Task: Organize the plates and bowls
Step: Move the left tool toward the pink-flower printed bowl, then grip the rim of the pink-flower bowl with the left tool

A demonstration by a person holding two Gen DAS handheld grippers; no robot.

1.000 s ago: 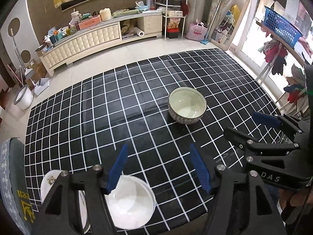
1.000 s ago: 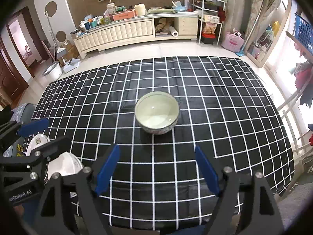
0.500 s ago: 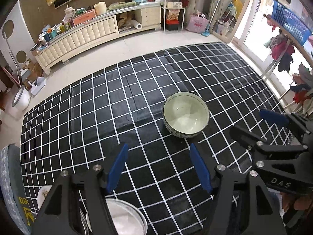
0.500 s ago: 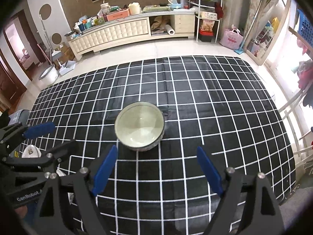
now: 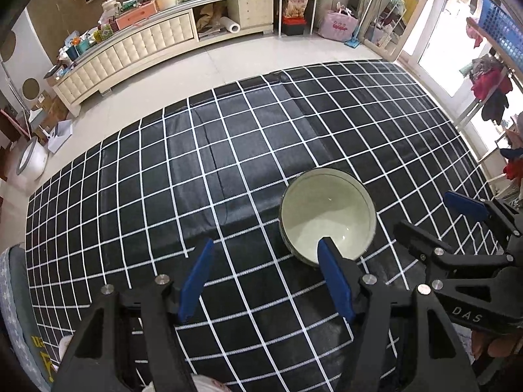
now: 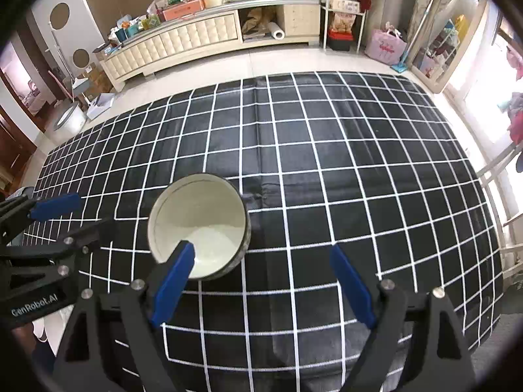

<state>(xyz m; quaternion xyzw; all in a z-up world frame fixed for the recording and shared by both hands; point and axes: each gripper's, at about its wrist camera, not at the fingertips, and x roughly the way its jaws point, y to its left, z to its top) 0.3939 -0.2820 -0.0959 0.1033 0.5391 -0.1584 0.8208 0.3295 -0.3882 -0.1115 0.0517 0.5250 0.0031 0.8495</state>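
Both grippers hang released above the black white-gridded cloth (image 5: 228,163): the left gripper (image 5: 264,277), marked "GenRobot.AI", and the right gripper (image 6: 261,281), marked "DAS", flank the pale green ceramic bowl (image 6: 199,225).

A round, pale green ceramic bowl (image 5: 327,217) with a dark patterned outside stands upright and empty near the middle of the black-and-white checked cloth (image 5: 196,163).
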